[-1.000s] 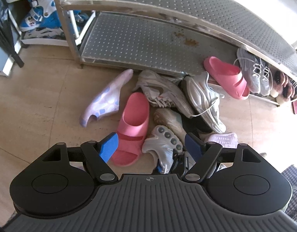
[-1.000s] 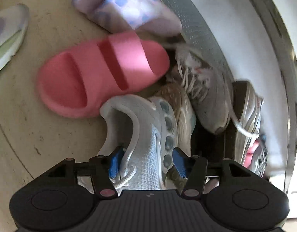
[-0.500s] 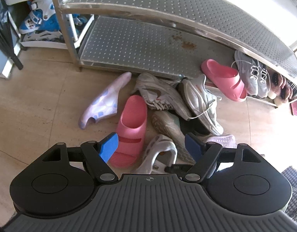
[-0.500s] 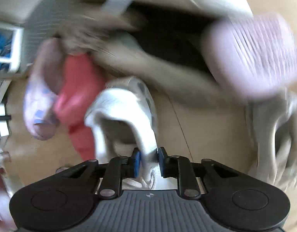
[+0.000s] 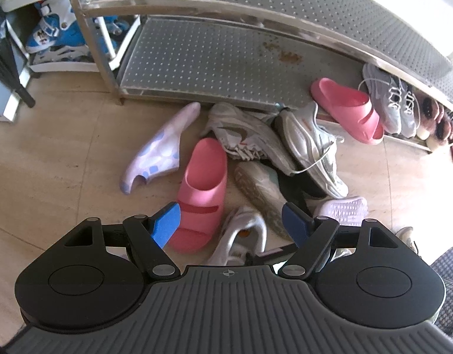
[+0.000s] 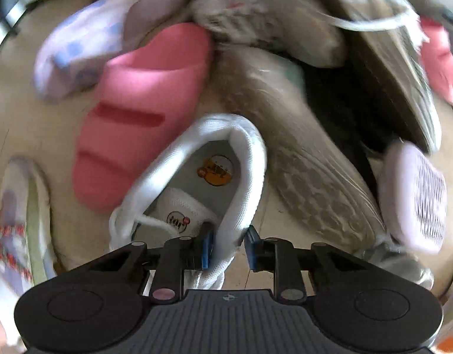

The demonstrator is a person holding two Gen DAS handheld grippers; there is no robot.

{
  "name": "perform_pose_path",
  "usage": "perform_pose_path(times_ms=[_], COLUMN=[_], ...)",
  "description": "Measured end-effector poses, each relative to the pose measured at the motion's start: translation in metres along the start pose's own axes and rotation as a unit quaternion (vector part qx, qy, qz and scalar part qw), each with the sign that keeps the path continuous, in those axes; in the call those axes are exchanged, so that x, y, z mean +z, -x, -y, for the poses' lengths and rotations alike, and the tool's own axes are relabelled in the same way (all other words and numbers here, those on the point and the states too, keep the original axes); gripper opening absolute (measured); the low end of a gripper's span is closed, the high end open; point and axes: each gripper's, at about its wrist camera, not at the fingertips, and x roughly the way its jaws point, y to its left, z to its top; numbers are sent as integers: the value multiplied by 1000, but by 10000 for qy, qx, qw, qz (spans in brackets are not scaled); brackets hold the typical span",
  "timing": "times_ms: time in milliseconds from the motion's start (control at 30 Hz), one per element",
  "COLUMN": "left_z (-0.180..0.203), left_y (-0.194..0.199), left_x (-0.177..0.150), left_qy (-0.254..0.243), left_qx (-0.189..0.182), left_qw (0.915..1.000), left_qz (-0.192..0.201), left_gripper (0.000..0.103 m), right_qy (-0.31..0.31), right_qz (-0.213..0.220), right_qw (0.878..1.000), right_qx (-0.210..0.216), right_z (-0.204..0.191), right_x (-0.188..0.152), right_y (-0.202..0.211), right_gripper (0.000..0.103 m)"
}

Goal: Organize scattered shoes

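A perforated metal rack stands on a sunlit beige, seemingly tiled floor.

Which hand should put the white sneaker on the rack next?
Right. The right gripper is clamped on the white sneaker's collar, while the left gripper hangs open above the pile, holding nothing.

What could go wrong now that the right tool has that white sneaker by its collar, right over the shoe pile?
The right tool pinches only the thin collar of the white sneaker, so the shoe could swing or slip free.

Its loose lace dangles near the tool and might snag.

The sneaker hangs close over the pink slide and an overturned sneaker, so it could knock them further out of place. The left tool is open and supports nothing.
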Motion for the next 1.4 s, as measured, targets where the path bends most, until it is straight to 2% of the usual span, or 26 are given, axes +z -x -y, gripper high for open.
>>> perform_pose_path(times_ms=[67, 200, 500, 600, 733, 833, 933, 1000, 1033, 1100, 1167, 1400], left_z=[2, 6, 16, 18, 19, 20, 21, 21, 21, 22, 23, 32], left_y=[-1, -3, -8, -9, -10, -10, -11, -13, -13, -14, -14, -19], left_x=[0, -1, -2, -3, -3, -4, -4, -4, -4, -4, -4, -8], left_qy=[-25, -84, -210, -250, -261, -292, -319, -326, -327, -339, -373, -636], left_qx=[-1, 21, 69, 72, 83, 78, 91, 98, 104, 128, 148, 211], left_qw=[10000, 10000, 9997, 9996, 9996, 9995, 9993, 9993, 9993, 9992, 9991, 9975], left_qz=[-5, -25, -82, -102, -113, -113, -143, -155, -158, -159, -160, -236], left_gripper=[80, 80, 80, 80, 80, 80, 80, 80, 80, 80, 80, 80], right_qy=[-12, 451, 572, 900, 597, 739, 1192, 1773, 1797, 1539, 1243, 237], right_qz=[-282, -450, -555, -797, -966, -949, -979, -1000, -994, -907, -844, -540], right_qw=[9993, 9979, 9953, 9890, 9895, 9885, 9815, 9703, 9698, 9773, 9845, 9982], right_qx=[241, -73, -553, -868, -897, -920, -1133, -1306, -1315, -1137, -908, -127], right_z=[6, 7, 44, 55, 70, 69, 52, 42, 41, 46, 54, 88], right_x=[-13, -46, -44, -50, -54, -57, -61, -65, -64, -60, -57, -63], right_y=[0, 0, 9, 12, 14, 16, 17, 13, 13, 19, 32, 98], right_gripper=[20, 20, 17, 15, 14, 14, 15, 17, 17, 24, 37, 51])
